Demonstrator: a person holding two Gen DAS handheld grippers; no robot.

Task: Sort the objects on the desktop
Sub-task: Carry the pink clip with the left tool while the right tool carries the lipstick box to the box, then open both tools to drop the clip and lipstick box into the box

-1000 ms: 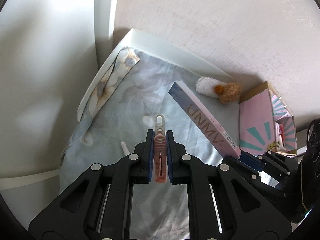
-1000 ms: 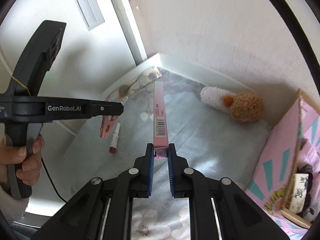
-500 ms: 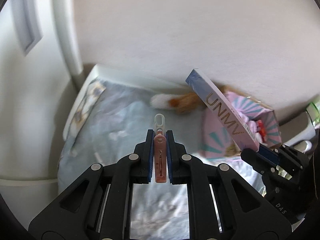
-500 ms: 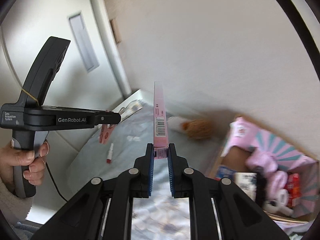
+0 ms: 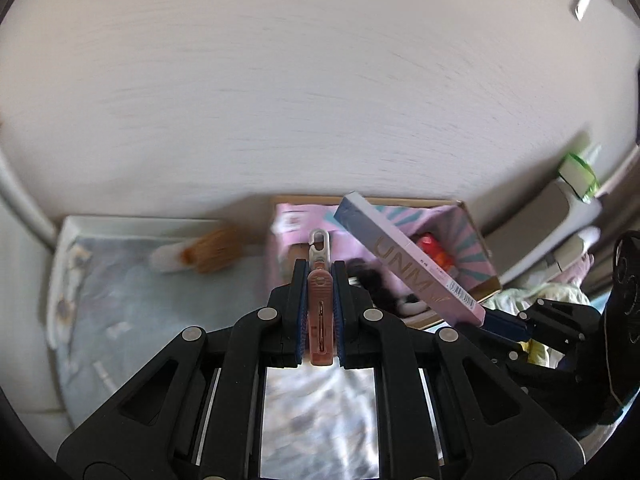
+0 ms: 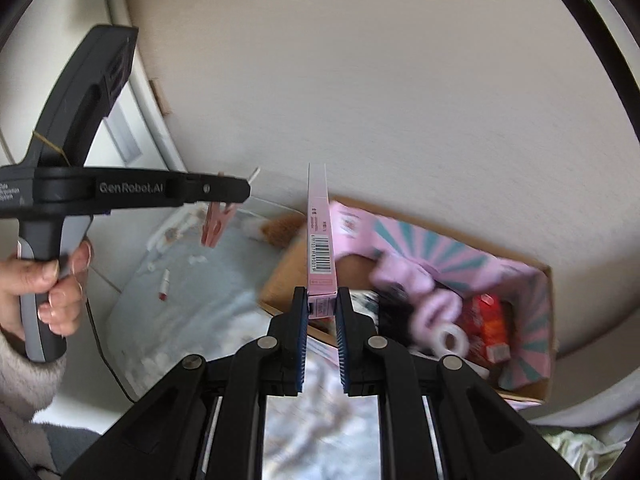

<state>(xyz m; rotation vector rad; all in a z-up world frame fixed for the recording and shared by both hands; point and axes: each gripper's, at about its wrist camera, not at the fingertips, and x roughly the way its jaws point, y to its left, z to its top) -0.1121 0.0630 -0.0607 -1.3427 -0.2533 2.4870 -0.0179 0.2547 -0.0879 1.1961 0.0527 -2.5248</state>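
Observation:
My left gripper (image 5: 319, 268) is shut on a pink clip (image 5: 320, 312) with a metal loop at its tip. From the right wrist view the clip (image 6: 216, 226) hangs below the left gripper (image 6: 236, 192). My right gripper (image 6: 322, 296) is shut on the end of a long slim pink box (image 6: 318, 240) with a barcode. This slim box (image 5: 404, 264) points up and away. Both grippers hover above the near-left part of an open cardboard box (image 6: 540, 320) with a pink and teal lining; it holds pink items, a red packet and a tape roll.
A brown and white plush toy (image 5: 204, 252) lies on the pale floral cloth (image 5: 132, 304) left of the cardboard box. A small red-tipped tube (image 6: 164, 282) lies further left on the cloth. A person's hand (image 6: 52, 292) grips the left handle. A white wall stands close behind.
Both grippers rose and swung right, from over the floral cloth to above the cardboard box. The clip and the slim box stayed clamped throughout.

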